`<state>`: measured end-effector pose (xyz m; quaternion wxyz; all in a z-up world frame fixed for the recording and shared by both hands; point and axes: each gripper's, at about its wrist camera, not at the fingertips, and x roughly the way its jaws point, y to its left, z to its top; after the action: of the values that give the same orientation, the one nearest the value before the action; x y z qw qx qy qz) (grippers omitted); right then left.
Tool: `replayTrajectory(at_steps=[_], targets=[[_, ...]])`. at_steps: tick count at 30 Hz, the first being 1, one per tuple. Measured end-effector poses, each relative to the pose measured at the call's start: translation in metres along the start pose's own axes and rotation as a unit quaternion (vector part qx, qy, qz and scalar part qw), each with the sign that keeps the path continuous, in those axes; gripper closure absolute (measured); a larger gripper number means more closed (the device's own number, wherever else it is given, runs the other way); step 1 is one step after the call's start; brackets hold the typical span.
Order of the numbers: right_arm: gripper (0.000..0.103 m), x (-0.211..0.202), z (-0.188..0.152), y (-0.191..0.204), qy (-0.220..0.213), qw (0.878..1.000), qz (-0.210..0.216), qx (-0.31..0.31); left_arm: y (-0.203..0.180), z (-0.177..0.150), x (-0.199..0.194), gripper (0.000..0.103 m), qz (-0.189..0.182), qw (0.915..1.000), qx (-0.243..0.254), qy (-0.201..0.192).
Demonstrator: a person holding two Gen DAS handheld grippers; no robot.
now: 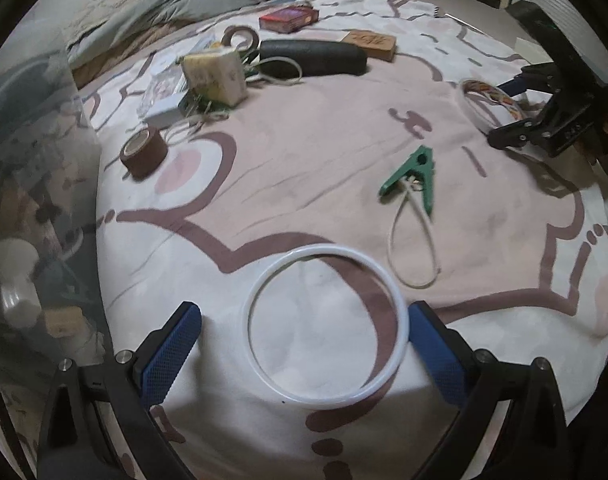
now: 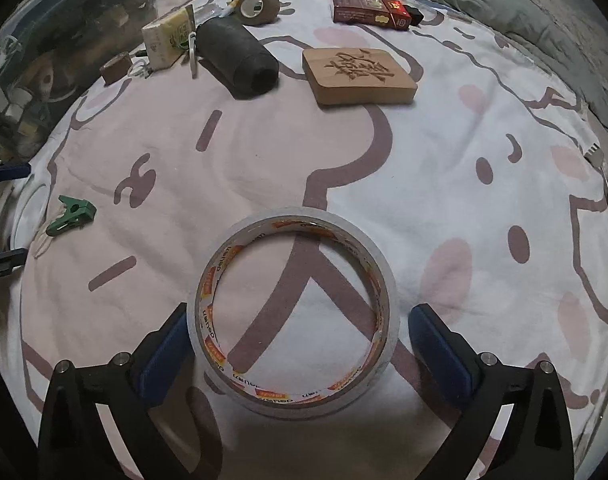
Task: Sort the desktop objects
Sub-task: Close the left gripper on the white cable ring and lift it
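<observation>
I have both tongs open above the bed sheet (image 2: 444, 152), my left tongs (image 1: 304, 344) straddling the white ring (image 1: 400, 320) and my right tongs (image 2: 295, 344) spread wide around the clear tape roll (image 2: 390, 280), its left side against the left pad.

Right claw (image 2: 297, 344): spread wide around the clear tape roll (image 2: 291, 312)
Clear tape roll: flat on bedsheet (image 2: 444, 160)
Wooden block (image 2: 360, 76): well beyond

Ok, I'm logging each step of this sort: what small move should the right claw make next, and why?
Probably close on the tape roll. The right claw is open with its pads on either side of the roll, which lies flat on the sheet and does not look gripped yet.
</observation>
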<state>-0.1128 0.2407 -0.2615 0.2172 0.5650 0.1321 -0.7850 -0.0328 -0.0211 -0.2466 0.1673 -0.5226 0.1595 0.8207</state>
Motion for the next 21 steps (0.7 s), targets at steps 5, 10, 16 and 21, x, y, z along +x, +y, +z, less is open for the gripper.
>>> replayTrajectory(at_steps=[5,10,16,21], targets=[[0.0,0.002,-0.003,-0.003,-0.008,1.0,0.004,-0.005,0.0,-0.003,0.005,0.0,-0.004,1.0,0.002,0.002],[0.0,0.001,-0.008,0.0,-0.024,1.0,-0.009,-0.012,0.004,-0.004,0.012,0.0,-0.02,0.9997,-0.013,0.012],[0.0,0.002,-0.008,0.0,-0.02,1.0,-0.018,-0.011,0.008,-0.006,0.016,0.0,-0.032,0.9988,-0.034,0.017],[0.0,-0.001,-0.004,-0.006,-0.01,1.0,-0.006,0.002,0.007,-0.003,0.013,0.0,-0.027,0.999,-0.03,0.021]])
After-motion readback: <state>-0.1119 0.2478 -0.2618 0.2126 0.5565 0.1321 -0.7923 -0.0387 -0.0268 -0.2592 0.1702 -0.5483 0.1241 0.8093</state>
